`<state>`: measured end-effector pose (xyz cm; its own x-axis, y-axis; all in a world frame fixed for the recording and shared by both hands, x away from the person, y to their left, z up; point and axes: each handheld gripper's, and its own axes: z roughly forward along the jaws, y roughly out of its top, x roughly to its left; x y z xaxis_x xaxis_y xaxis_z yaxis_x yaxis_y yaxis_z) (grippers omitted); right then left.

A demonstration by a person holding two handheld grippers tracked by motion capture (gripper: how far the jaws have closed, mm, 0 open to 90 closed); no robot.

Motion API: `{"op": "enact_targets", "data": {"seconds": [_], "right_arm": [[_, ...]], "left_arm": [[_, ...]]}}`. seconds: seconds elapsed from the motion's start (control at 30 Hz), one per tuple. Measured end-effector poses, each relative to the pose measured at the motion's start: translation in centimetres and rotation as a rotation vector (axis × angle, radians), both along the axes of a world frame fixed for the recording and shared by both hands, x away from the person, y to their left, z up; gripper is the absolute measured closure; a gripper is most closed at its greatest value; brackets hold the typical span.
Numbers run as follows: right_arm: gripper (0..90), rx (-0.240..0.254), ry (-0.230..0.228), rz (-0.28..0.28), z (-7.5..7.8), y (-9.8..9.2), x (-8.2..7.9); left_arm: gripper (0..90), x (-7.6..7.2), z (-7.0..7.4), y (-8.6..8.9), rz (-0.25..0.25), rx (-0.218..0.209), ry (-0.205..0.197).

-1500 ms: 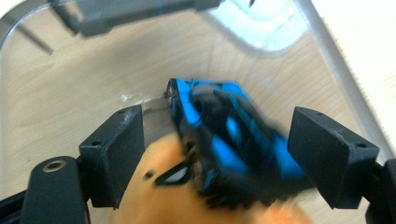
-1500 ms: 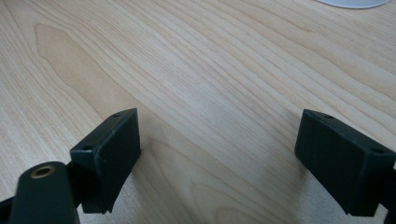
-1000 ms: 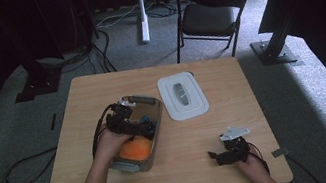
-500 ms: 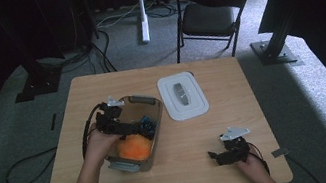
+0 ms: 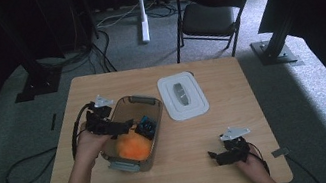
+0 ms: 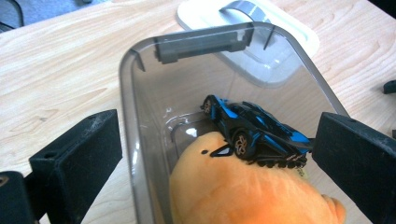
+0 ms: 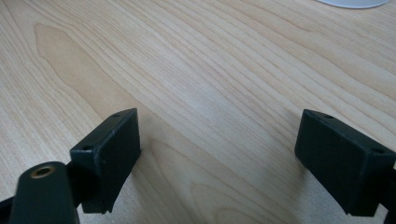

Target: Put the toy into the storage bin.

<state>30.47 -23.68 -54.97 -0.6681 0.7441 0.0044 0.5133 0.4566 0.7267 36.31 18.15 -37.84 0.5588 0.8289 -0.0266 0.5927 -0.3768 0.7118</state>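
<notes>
The left hand-held gripper (image 5: 124, 125) hangs over the near-left rim of a clear plastic bin (image 5: 145, 102), its jaws having just been opening and now spread wide with nothing pinched between them. Inside the bin a blue-and-black toy car (image 6: 254, 130) leans nose-down against an orange plush toy (image 6: 243, 196), the car's tail resting on the plush. On the table (image 5: 113, 82), the bin's white lid (image 5: 182, 97) lies just beside it, while the right hand-held gripper (image 5: 215, 156) rests well apart near the front edge, jaws spread and empty over bare wood.
</notes>
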Motion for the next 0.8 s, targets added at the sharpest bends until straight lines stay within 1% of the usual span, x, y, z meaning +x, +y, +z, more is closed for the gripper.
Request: {"op": "enact_targets", "data": {"seconds": [0.03, 0.07, 0.13, 0.2, 0.23, 0.27, 0.37, 0.43, 0.47, 0.73, 0.77, 0.8], "right_arm": [[13.4, 0.0, 0.0, 0.0, 0.0, 0.0, 0.0], [13.4, 0.0, 0.0, 0.0, 0.0, 0.0, 0.0], [13.4, 0.0, 0.0, 0.0, 0.0, 0.0, 0.0], [13.4, 0.0, 0.0, 0.0, 0.0, 0.0, 0.0], [13.4, 0.0, 0.0, 0.0, 0.0, 0.0, 0.0], [13.4, 0.0, 0.0, 0.0, 0.0, 0.0, 0.0], [13.4, 0.0, 0.0, 0.0, 0.0, 0.0, 0.0], [13.4, 0.0, 0.0, 0.0, 0.0, 0.0, 0.0], [13.4, 0.0, 0.0, 0.0, 0.0, 0.0, 0.0], [13.4, 0.0, 0.0, 0.0, 0.0, 0.0, 0.0], [13.4, 0.0, 0.001, 0.0, 0.0, 0.0, 0.0], [13.4, -0.001, 0.001, 0.0, 0.0, 0.0, 0.0]], "left_arm": [[2.2, -0.2, 0.2, 0.4, 0.003, -0.008, -0.011], [2.1, -0.2, 0.2, 0.4, 0.003, -0.008, -0.011], [2.1, -0.3, 0.3, 0.6, 0.003, -0.013, -0.026], [1.9, -0.5, 0.4, 1.0, 0.015, -0.011, -0.045], [1.7, -0.5, 0.4, 1.0, 0.015, -0.011, -0.045], [1.7, -0.6, 0.3, 1.3, 0.027, -0.016, -0.06], [1.0, -0.6, 0.2, 1.7, 0.036, -0.015, -0.066], [1.0, -0.7, 0.0, 2.1, 0.048, -0.023, -0.067], [1.0, -0.7, -0.2, 2.6, 0.065, -0.024, -0.069], [1.0, -0.9, -0.7, 3.9, 0.081, -0.027, -0.086], [1.0, -1.0, -1.1, 4.5, 0.103, -0.025, -0.088], [1.0, -1.0, -1.2, 4.7, 0.107, -0.029, -0.085]]}}
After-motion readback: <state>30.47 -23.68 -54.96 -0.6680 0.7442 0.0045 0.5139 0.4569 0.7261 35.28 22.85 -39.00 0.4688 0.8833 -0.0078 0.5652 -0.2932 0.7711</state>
